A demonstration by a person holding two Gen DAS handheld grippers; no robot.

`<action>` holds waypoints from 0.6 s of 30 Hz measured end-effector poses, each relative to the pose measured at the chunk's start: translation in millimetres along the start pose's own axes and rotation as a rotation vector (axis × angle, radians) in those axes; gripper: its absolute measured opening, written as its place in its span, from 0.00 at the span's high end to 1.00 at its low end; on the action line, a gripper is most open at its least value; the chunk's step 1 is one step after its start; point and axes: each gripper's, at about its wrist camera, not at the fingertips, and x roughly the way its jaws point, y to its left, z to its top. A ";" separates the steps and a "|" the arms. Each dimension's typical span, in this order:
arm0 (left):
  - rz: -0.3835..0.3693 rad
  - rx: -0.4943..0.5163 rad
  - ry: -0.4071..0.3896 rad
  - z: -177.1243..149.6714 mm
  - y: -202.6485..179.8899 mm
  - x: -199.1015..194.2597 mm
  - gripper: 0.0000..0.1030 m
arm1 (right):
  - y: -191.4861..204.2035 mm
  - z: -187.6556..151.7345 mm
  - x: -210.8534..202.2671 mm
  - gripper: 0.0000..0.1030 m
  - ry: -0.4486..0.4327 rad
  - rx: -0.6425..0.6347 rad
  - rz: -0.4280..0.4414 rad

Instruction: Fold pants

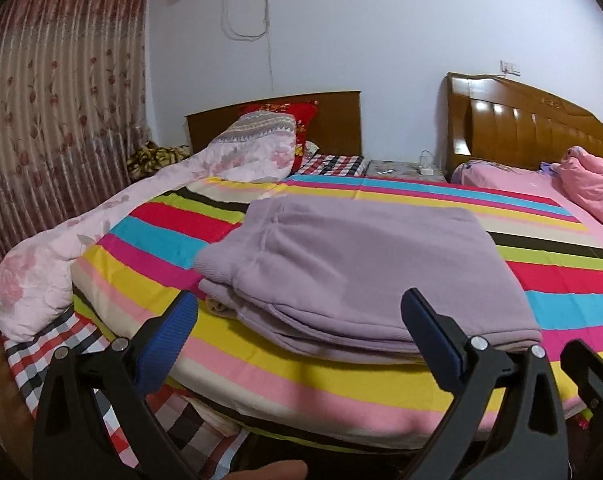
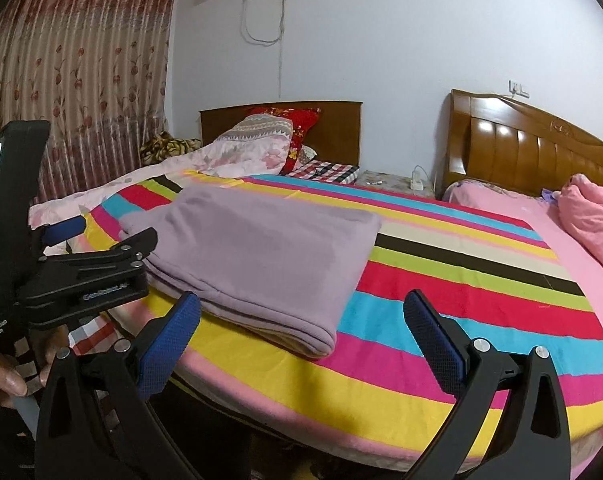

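Pants (image 1: 365, 264), lilac and soft, are lying folded into a thick, layered rectangle on the striped bedspread (image 1: 341, 392), close to the bed's near edge and toward its left corner. The stacked folds are showing along the side facing you, and a ribbed cuff or waistband is poking out at the left end of the bundle.

Your left gripper (image 1: 301, 312) is hovering just in front of the bundle with its jaws spread wide, one blue-padded finger on each side and nothing between them; the pads are not touching the cloth. In the right wrist view the same tool is sitting at the near left corner of the bundle, with your hand (image 2: 5, 380) gripping its handle.

Your right gripper (image 2: 301, 312) is also standing wide apart and empty, hanging over the near edge of the bedspread, to the right of the pants' near right corner and clear of it.

A pale floral quilt (image 1: 101, 232) is lying heaped along the left edge of the bed, and a pink blanket (image 2: 593, 216) is resting at the far right.
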 end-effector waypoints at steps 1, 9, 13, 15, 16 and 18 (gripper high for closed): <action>-0.008 0.001 -0.002 0.0 0.2 -1.3 0.01 | -0.3 -0.1 -0.1 0.05 0.000 0.003 0.000; -0.005 0.041 -0.010 -1.2 -4.6 -4.4 0.01 | -0.5 -0.8 2.4 0.05 0.016 0.008 0.004; -0.012 0.049 -0.011 -1.5 -5.8 -4.6 0.01 | -1.1 -1.1 3.2 0.05 0.019 0.011 0.005; -0.010 0.050 -0.012 -1.9 -5.6 -4.8 0.01 | -1.2 -1.1 3.2 0.05 0.019 0.011 0.004; -0.010 0.050 -0.012 -1.7 -5.7 -4.8 0.01 | -1.6 -1.2 3.1 0.05 0.020 0.012 0.004; -0.009 0.045 -0.009 -1.9 -5.0 -4.2 0.01 | -2.4 -2.1 3.7 0.05 0.023 0.014 0.004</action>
